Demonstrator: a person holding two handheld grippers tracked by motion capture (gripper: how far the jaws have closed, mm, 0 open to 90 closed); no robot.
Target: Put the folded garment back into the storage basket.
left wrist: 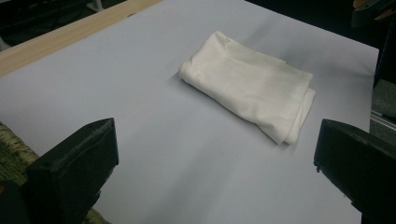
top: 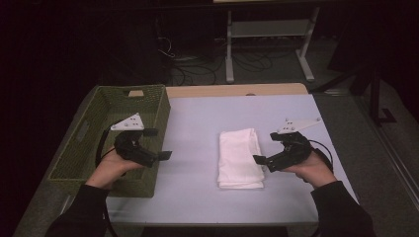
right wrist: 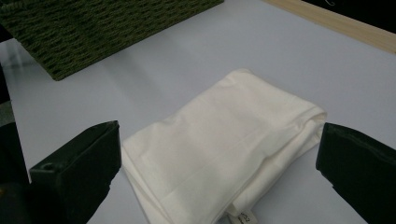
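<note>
High view: towel mid-table, right of basket; right gripper beside it, left gripper over basket edge.
Left gripper view: jaws spread, nothing held.
Right gripper view: same, towel ahead. Risk: shallow pinch grabs only the top layer, fold opens.

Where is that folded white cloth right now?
In the high view, the folded white cloth lies right of the table's middle, just beside the right claw, apart from the green basket.
</note>
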